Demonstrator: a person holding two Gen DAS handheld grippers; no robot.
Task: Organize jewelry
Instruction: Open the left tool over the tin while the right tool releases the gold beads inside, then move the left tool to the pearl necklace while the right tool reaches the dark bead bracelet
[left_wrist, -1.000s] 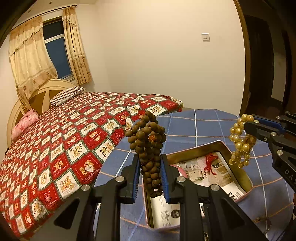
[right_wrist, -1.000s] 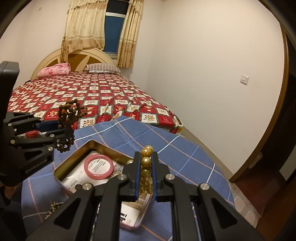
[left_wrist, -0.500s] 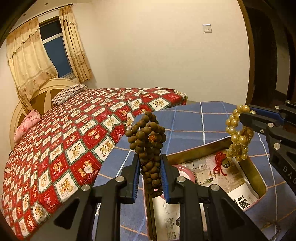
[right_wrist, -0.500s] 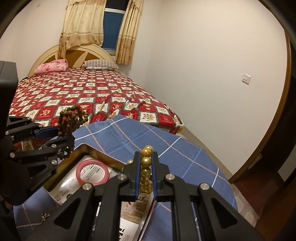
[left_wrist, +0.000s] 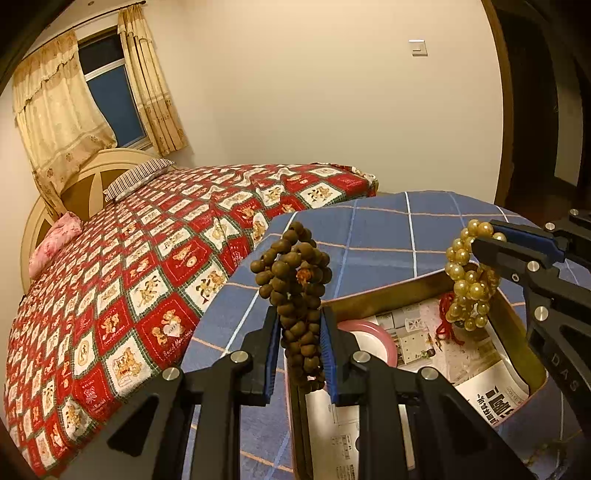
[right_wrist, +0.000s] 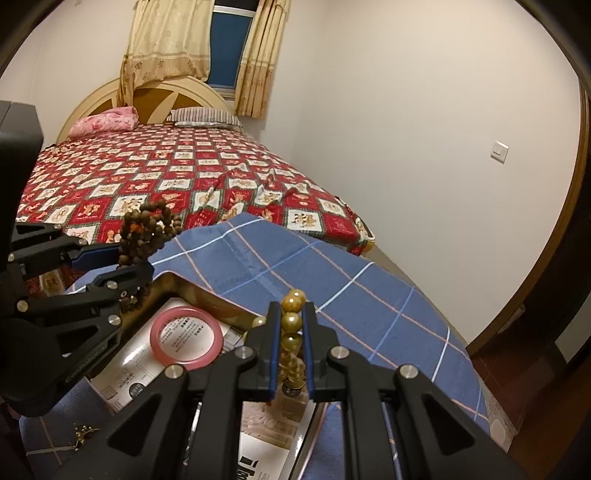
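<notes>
My left gripper (left_wrist: 300, 325) is shut on a bunched brown wooden bead string (left_wrist: 293, 275), which hangs over the left end of an open tin box (left_wrist: 384, 293) lined with printed paper. In the right wrist view the same left gripper (right_wrist: 142, 260) and brown beads (right_wrist: 147, 230) sit at the left. My right gripper (right_wrist: 291, 314) is shut on a golden pearl bracelet (right_wrist: 291, 319); in the left wrist view that right gripper (left_wrist: 484, 242) holds the golden bracelet (left_wrist: 467, 280) above the box's far right. Inside the box lie a pink bangle (right_wrist: 186, 339) and a red cord (left_wrist: 447, 321).
The box rests on a table under a blue checked cloth (left_wrist: 399, 229). A small gold trinket (right_wrist: 83, 434) lies on the cloth near the box. Beyond the table is a bed with a red patterned quilt (left_wrist: 122, 280). A dark doorway (left_wrist: 543, 110) is at the right.
Both grippers have sunk toward the box and moved over it, each still clamped on its beads. The box now lies closer under the fingers.
</notes>
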